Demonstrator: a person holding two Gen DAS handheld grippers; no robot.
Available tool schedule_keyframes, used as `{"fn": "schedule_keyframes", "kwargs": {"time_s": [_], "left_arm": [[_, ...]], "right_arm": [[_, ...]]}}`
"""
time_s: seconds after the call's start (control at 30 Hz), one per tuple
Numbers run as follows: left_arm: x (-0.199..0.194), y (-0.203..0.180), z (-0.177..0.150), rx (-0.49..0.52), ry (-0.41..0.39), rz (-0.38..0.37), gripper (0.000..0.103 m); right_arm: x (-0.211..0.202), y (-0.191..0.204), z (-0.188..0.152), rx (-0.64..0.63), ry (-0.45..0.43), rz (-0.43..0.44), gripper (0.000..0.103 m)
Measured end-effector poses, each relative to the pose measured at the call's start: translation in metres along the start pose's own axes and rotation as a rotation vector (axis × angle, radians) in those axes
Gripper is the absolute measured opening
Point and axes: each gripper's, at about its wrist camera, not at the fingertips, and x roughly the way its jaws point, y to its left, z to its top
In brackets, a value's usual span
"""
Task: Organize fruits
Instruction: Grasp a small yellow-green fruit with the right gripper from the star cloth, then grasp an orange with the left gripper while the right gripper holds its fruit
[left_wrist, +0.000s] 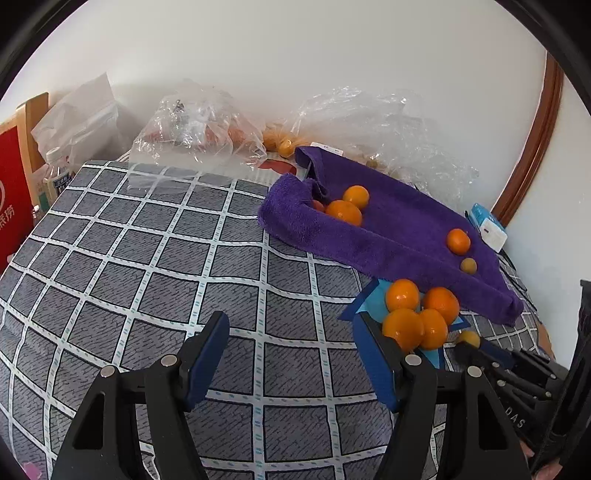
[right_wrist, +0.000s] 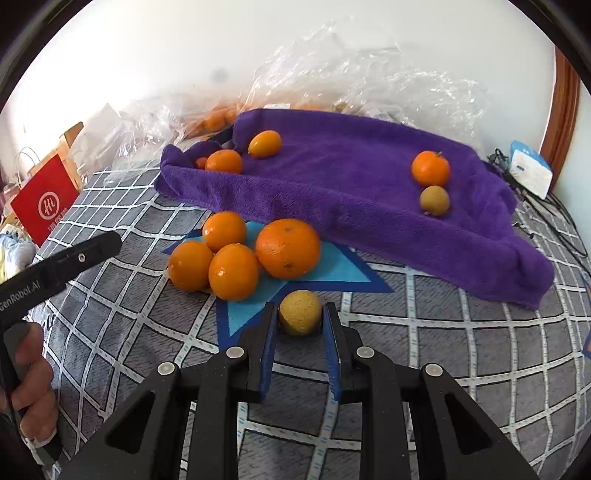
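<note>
My right gripper (right_wrist: 300, 314) is shut on a small yellow round fruit (right_wrist: 300, 312), low over the near tip of a blue star-shaped mat (right_wrist: 332, 269). Several oranges (right_wrist: 288, 247) sit grouped on the mat. A purple towel (right_wrist: 351, 192) behind holds two oranges (right_wrist: 223, 161) and a small red fruit at its left fold, plus an orange (right_wrist: 430, 168) and a brownish small fruit (right_wrist: 434, 200) at right. My left gripper (left_wrist: 291, 332) is open and empty over the checked cloth, left of the oranges (left_wrist: 402, 328). The right gripper (left_wrist: 476, 350) with the yellow fruit (left_wrist: 470, 338) shows there.
A grey checked cloth (left_wrist: 147, 258) covers the surface. Clear plastic bags (left_wrist: 192, 129) with fruit lie along the back wall. A red paper bag (right_wrist: 44, 201) and bottles (left_wrist: 55, 177) stand at left. A white box (right_wrist: 528, 170) and cables lie at right.
</note>
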Motion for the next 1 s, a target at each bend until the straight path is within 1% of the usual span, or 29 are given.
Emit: {"fn": "schedule_keyframes", "kwargs": {"time_s": [0.07,0.17,0.27,0.33,0.47,0.53,0.63,0.67,0.73,0.77,0.83,0.87,0.9,0.97,1.0], "left_arm": [[0.001,-0.001,0.0,0.009,0.006,-0.003,0.067],[0.002,-0.001,0.0,0.01,0.011,0.0,0.067],[0.004,0.0,0.0,0.014,0.024,0.007,0.067],[0.005,0.001,0.0,0.012,0.031,0.006,0.067],[0.003,-0.006,-0.001,0.032,0.029,-0.009,0.065],[0.001,-0.014,-0.002,0.041,0.046,-0.031,0.065],[-0.002,-0.033,-0.004,0.076,0.06,-0.066,0.066],[-0.001,-0.04,-0.005,0.09,0.067,-0.067,0.066],[0.002,-0.05,-0.006,0.102,0.085,-0.055,0.066],[0.004,-0.054,-0.006,0.101,0.09,-0.06,0.066],[0.01,-0.061,-0.006,0.088,0.102,-0.054,0.066],[0.014,-0.064,-0.006,0.085,0.107,-0.054,0.065],[0.016,-0.067,-0.006,0.086,0.11,-0.053,0.059],[0.023,-0.07,-0.006,0.087,0.126,-0.031,0.051],[0.026,-0.07,-0.007,0.074,0.133,-0.041,0.049]], "right_arm": [[-0.009,-0.007,0.0,0.01,-0.03,-0.018,0.024],[-0.022,-0.03,-0.001,0.049,-0.062,-0.055,0.024],[-0.024,-0.054,-0.005,0.079,-0.043,-0.122,0.024],[-0.024,-0.066,-0.009,0.102,-0.029,-0.139,0.024],[-0.022,-0.084,-0.017,0.132,-0.007,-0.147,0.024],[-0.02,-0.092,-0.019,0.145,-0.005,-0.154,0.024],[-0.023,-0.097,-0.02,0.177,-0.03,-0.117,0.024],[-0.023,-0.098,-0.02,0.185,-0.036,-0.129,0.024],[-0.02,-0.099,-0.021,0.201,-0.017,-0.162,0.024],[-0.021,-0.099,-0.021,0.204,-0.018,-0.165,0.024],[-0.023,-0.099,-0.022,0.203,-0.033,-0.146,0.024],[-0.024,-0.1,-0.022,0.207,-0.038,-0.135,0.024],[-0.024,-0.1,-0.023,0.211,-0.037,-0.131,0.024],[-0.024,-0.102,-0.024,0.22,-0.033,-0.121,0.024],[-0.024,-0.103,-0.024,0.224,-0.034,-0.118,0.024]]}}
